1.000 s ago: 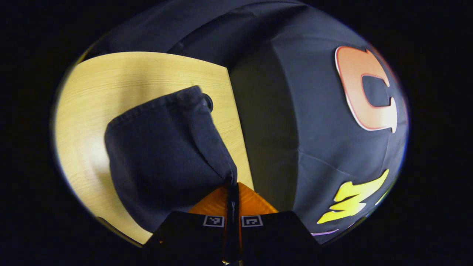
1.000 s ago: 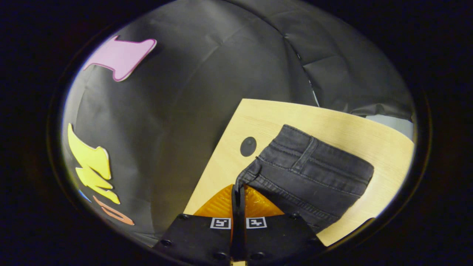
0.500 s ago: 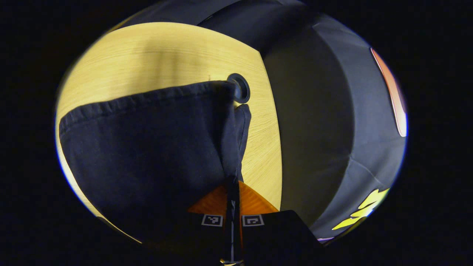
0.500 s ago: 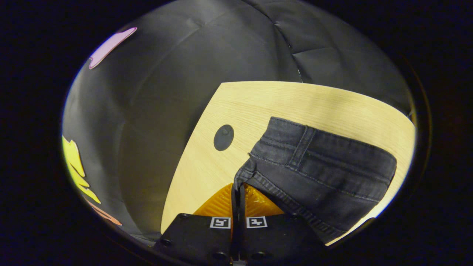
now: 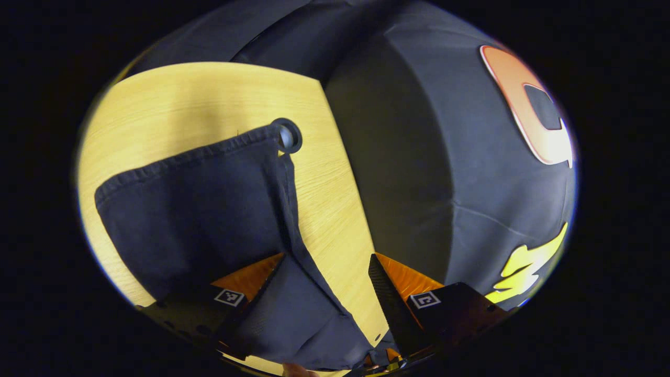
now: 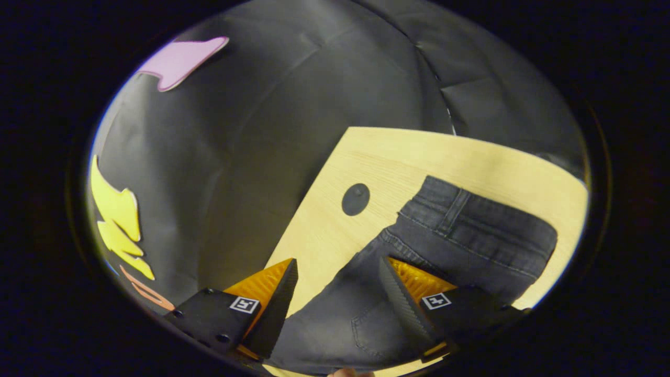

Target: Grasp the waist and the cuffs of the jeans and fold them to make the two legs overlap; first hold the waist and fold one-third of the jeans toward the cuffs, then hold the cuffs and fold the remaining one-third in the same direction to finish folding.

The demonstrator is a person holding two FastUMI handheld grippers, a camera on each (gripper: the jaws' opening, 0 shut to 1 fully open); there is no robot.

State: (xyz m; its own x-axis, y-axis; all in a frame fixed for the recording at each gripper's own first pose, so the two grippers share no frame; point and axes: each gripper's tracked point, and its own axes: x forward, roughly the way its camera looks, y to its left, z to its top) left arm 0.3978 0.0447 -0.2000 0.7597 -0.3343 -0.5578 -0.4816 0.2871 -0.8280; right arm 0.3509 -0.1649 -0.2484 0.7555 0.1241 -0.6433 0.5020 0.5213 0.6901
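Note:
Dark jeans lie on the light wooden table [image 5: 209,99]. In the left gripper view the hemmed cuff end [image 5: 199,204] rests flat, and its edge runs back between the spread fingers of my left gripper [image 5: 327,257], which stands open and grips nothing. In the right gripper view the waistband with a belt loop [image 6: 471,225] lies on the table [image 6: 398,157]. The cloth with a back pocket [image 6: 366,324] passes under my right gripper [image 6: 337,260], which is also open, its fingers apart over the fabric.
A round dark grommet [image 5: 287,136] sits in the tabletop by the cuff corner, and the grommet [image 6: 355,199] also lies left of the waistband. The table's edge [image 5: 340,173] drops off beside the jeans toward the black booth wall.
Both grippers were shut on edges of the jeans and have let go. Their fingers now stand wide apart and the cloth lies flat on the table.

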